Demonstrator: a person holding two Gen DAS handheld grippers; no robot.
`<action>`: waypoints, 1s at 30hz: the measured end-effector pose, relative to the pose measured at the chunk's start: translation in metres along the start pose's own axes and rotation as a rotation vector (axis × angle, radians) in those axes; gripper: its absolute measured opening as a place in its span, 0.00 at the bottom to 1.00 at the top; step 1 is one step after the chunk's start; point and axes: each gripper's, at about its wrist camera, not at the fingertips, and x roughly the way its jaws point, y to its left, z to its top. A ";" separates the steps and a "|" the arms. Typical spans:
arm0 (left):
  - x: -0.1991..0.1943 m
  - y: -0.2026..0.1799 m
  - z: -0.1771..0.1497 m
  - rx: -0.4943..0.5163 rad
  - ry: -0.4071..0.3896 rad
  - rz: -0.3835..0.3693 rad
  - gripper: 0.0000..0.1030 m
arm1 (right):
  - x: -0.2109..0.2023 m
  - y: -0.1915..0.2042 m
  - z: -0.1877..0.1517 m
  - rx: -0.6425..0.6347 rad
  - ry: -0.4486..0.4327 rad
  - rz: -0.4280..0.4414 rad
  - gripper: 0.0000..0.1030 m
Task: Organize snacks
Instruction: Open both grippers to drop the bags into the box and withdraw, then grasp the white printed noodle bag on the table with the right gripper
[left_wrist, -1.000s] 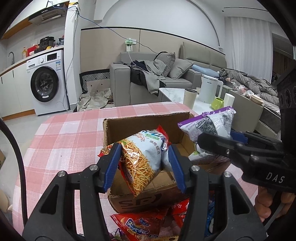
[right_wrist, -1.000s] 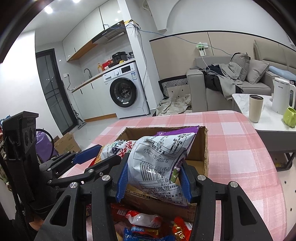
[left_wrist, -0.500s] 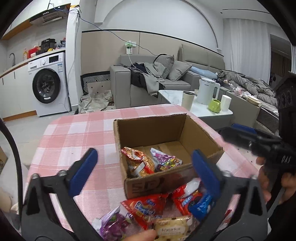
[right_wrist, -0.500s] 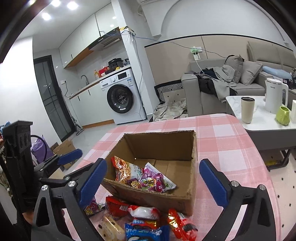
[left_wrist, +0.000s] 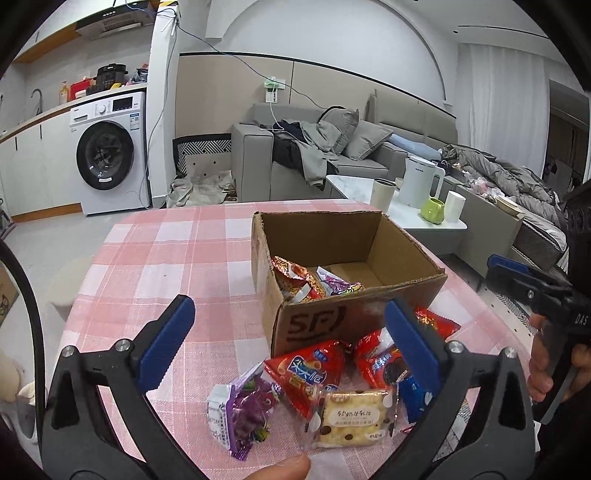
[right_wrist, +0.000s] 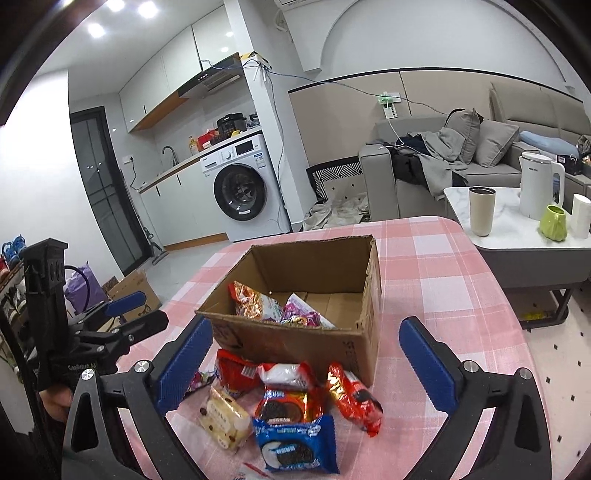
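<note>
An open cardboard box (left_wrist: 354, 321) (right_wrist: 306, 343) stands on the pink checked tablecloth (left_wrist: 177, 266). Two snack bags lie inside it, an orange-red one (left_wrist: 295, 280) (right_wrist: 251, 302) and a purple one (left_wrist: 336, 284) (right_wrist: 303, 314). Several loose snack packets lie in front of the box: a purple pack (left_wrist: 240, 413), a red pack (left_wrist: 310, 373), a cream biscuit pack (left_wrist: 354, 410) (right_wrist: 225, 417) and a blue cookie pack (right_wrist: 295, 439). My left gripper (left_wrist: 288, 343) is open and empty above the packets. My right gripper (right_wrist: 306, 365) is open and empty above them too.
A low white table (right_wrist: 517, 221) with a kettle (right_wrist: 535, 188), a beige cup (right_wrist: 480, 210) and a green mug (right_wrist: 552, 221) stands to the right. A grey sofa (left_wrist: 332, 155) and a washing machine (left_wrist: 110, 155) are behind.
Both grippers have let go of their snack bags into the box and opened wide. Both have drawn back toward the near edge, over the loose packets.
</note>
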 end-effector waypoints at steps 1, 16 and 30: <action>-0.004 0.000 -0.002 -0.001 -0.002 -0.001 0.99 | 0.000 0.001 -0.001 -0.003 0.003 0.001 1.00; -0.033 -0.001 -0.020 0.008 0.006 0.019 0.99 | -0.011 0.013 -0.041 -0.041 0.063 -0.018 1.00; -0.035 -0.009 -0.048 0.041 0.051 0.038 0.99 | -0.020 0.011 -0.072 -0.017 0.110 -0.025 1.00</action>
